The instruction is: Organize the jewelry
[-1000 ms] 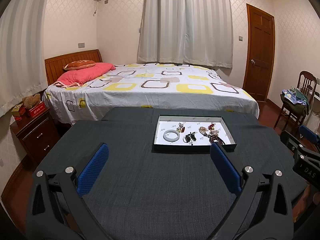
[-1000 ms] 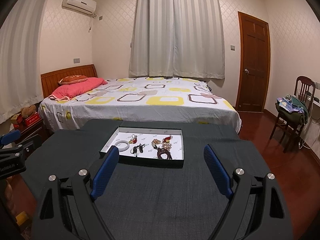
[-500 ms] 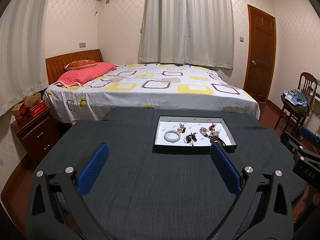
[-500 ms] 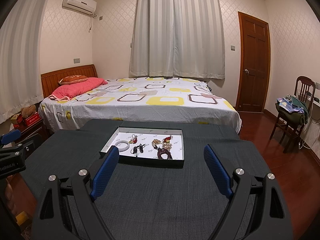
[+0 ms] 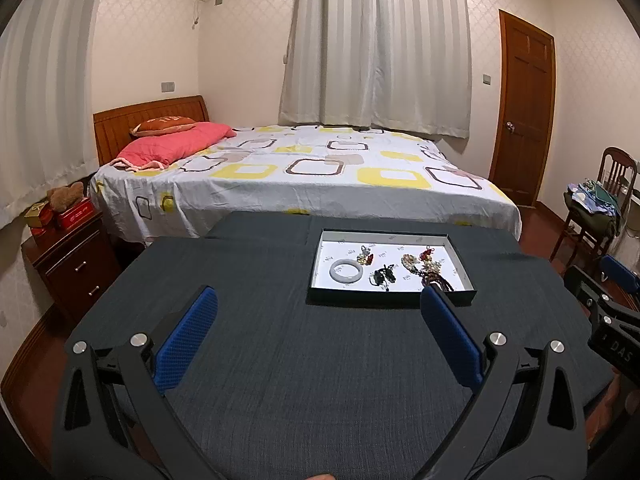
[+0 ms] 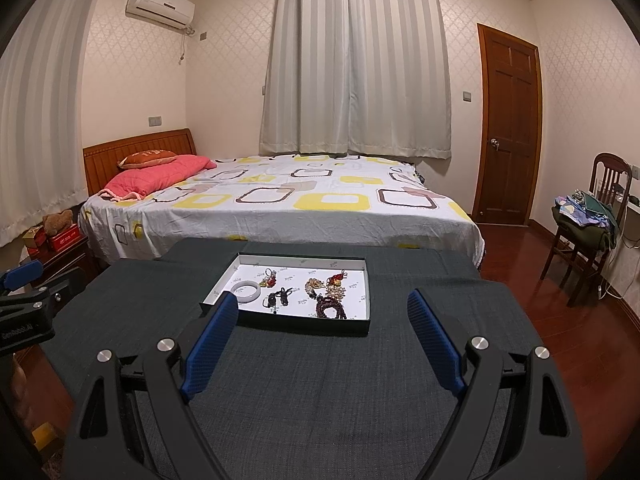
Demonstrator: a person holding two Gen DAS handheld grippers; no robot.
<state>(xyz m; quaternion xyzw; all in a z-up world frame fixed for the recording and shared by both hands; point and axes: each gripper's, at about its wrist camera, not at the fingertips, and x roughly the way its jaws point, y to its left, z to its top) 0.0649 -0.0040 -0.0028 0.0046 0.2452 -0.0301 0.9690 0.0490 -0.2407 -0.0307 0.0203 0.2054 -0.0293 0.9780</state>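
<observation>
A shallow dark tray [image 5: 390, 297] with a white floor sits at the far middle of a dark cloth-covered table [image 5: 280, 360]; it also shows in the right wrist view [image 6: 304, 324]. In it lie a pale jade bangle [image 5: 346, 271] [image 6: 248, 292], a black cord piece [image 5: 383, 276] [image 6: 278, 298], a small red and gold charm [image 5: 365, 257] [image 6: 270, 278], and a heap of beaded pieces [image 5: 426, 268] [image 6: 328, 298]. My left gripper [image 5: 318, 308] is open and empty, short of the tray. My right gripper [image 6: 322, 312] is open and empty, near the tray's front edge.
A bed [image 5: 304, 176] stands just beyond the table. A wooden nightstand [image 5: 68, 256] is at the left, a chair with clothes [image 6: 588, 220] at the right, a door [image 6: 508, 128] behind. The other gripper shows at each view's side edge.
Both views shift very slightly; the tray and jewelry have not moved, and both grippers stay open.
</observation>
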